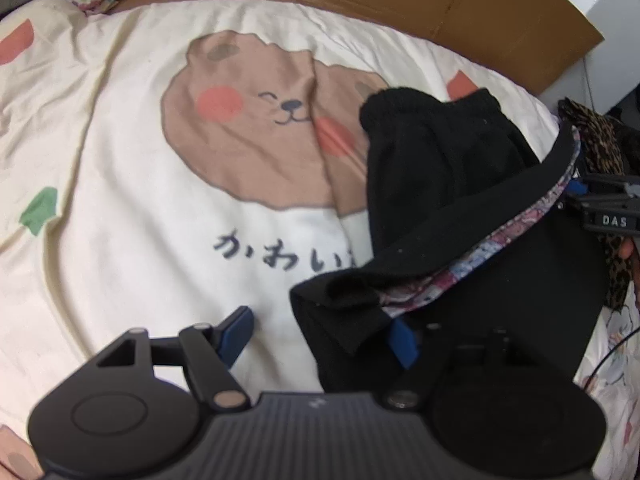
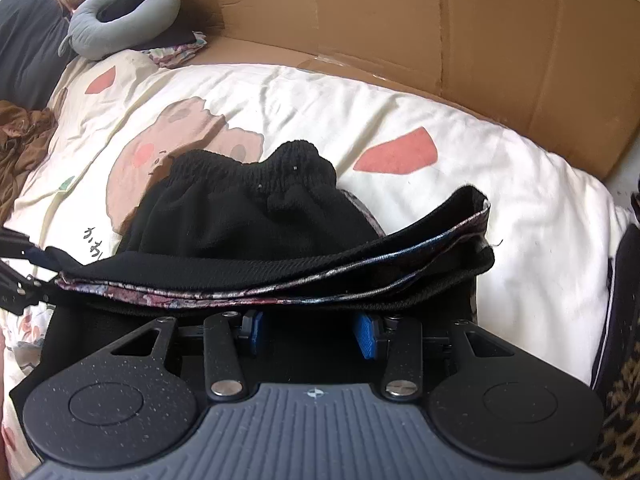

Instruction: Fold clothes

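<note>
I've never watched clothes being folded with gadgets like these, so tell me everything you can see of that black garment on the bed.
The black knitted garment with a gathered elastic waistband lies on the cream bedspread printed with a brown bear, folded partly over itself. Its ribbed waistband bunches at the far end. A floral patterned lining shows along the folded near edge. The left gripper and right gripper both sit open at that edge, with cloth draped over one left pad. It looks soft and thick.
</note>
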Demonstrator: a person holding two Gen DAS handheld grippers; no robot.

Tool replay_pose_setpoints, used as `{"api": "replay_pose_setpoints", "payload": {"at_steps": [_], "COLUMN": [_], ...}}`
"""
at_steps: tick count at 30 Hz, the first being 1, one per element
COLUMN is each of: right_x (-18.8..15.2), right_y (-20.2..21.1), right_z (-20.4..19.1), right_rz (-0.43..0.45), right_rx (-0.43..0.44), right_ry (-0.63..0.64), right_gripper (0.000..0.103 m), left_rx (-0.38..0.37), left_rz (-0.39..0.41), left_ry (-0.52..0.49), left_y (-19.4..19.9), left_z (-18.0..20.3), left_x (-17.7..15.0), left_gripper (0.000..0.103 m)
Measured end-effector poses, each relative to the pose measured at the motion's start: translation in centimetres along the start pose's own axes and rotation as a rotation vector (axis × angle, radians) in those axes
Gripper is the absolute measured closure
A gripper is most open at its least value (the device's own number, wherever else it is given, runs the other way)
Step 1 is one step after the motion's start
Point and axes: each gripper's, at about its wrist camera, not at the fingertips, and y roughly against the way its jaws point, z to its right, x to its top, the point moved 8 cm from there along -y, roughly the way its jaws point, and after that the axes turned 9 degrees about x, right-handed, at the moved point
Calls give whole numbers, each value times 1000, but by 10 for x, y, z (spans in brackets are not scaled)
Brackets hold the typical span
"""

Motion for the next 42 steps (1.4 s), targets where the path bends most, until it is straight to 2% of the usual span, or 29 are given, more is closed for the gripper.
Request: {"api": "replay_pose_setpoints", "payload": {"at_steps": [6,11,13,22,30,33,35,36,38,39,40,42], "right_x": [13,25,31,38,31,29,28,28,28,28,29,31], "right_y": [-4,-8,-6,21,28,21,14,11,6,4,4,8], "right_z": [2,2,3,16,60,73,77,78,79,80,79,75], "right_rz": [18,33,48,111,118,111,103,103,101,95,90,96], "right_rx": [-4,-7,-7,-29,-107,-101,-82,-67,-37,-25,-23,-24], "right_ry": [20,29,23,7,-78,-113,-134,-140,-156,-167,-169,-141], "right_gripper": [55,55,55,54,54,54,54,56,72,92,100,100], "left_rx": [0,15,20,-38,-51,-53,-54,-58,-64,-65,-65,-66], "left_rz": [44,87,99,151,135,128,123,124,129,132,135,142], "left_ry": [-10,7,23,56,45,47,48,46,44,45,46,48], "left_y": [1,7,11,24,14,9,6,7,10,12,14,17], "left_z": [-5,-8,-12,-12,-7,-7,-7,-7,-7,-8,-8,-9], "left_x": [16,32,35,33,28,26,25,24,24,24,25,25], "left_gripper": [40,58,62,62,62,71,86,91,97,98,99,100]}}
